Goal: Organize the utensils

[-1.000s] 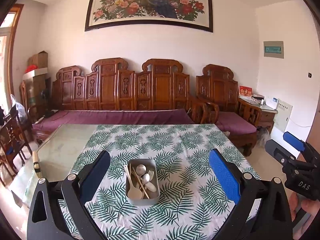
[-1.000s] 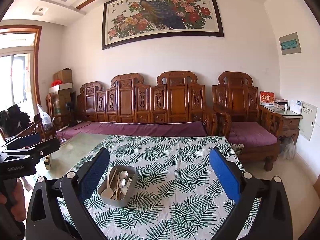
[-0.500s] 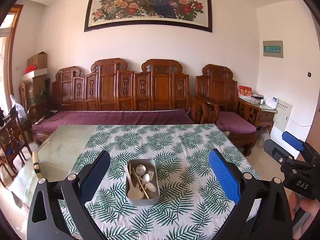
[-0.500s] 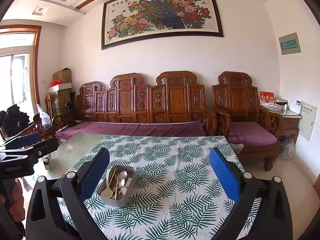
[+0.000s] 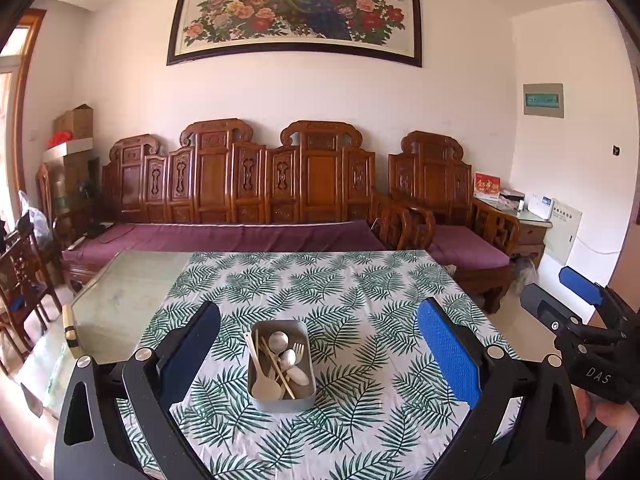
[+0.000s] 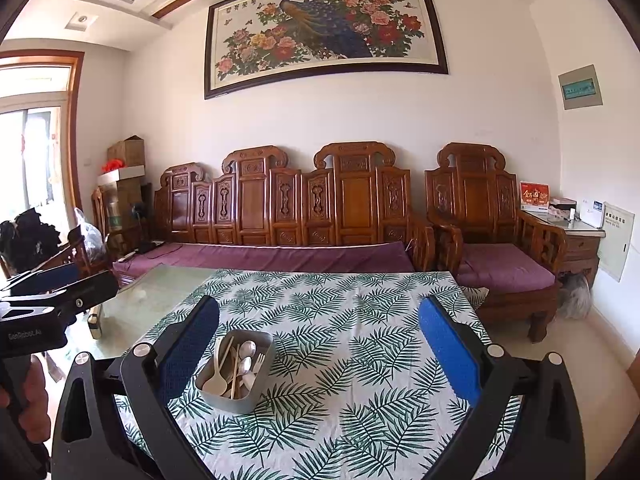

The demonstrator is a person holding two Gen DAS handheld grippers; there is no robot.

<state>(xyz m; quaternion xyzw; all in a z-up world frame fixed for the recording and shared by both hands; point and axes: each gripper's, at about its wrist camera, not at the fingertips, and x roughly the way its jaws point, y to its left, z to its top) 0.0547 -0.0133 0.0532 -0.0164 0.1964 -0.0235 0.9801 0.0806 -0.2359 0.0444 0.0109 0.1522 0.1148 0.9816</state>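
A grey rectangular tray (image 5: 280, 400) (image 6: 250, 398) sits on the leaf-print tablecloth (image 5: 320, 288) (image 6: 360, 320). It holds a beige spoon (image 5: 265, 388), metal spoons (image 5: 277, 339), a fork (image 5: 297, 349) and chopsticks (image 5: 276, 368), all jumbled together. My left gripper (image 5: 320, 356) hangs open above the table with the tray between its blue fingers, well clear of it. My right gripper (image 6: 320, 356) is open too, with the tray near its left finger. Each gripper shows at the edge of the other's view, the right gripper (image 5: 576, 304) and the left gripper (image 6: 52, 288), held by a hand.
A glass tabletop (image 5: 128, 292) lies bare left of the cloth. A carved wooden sofa (image 5: 248, 192) with purple cushions stands behind the table, an armchair (image 5: 440, 200) to its right. Wooden chairs (image 5: 20, 272) stand at the left. A side cabinet (image 5: 528, 224) is at the right.
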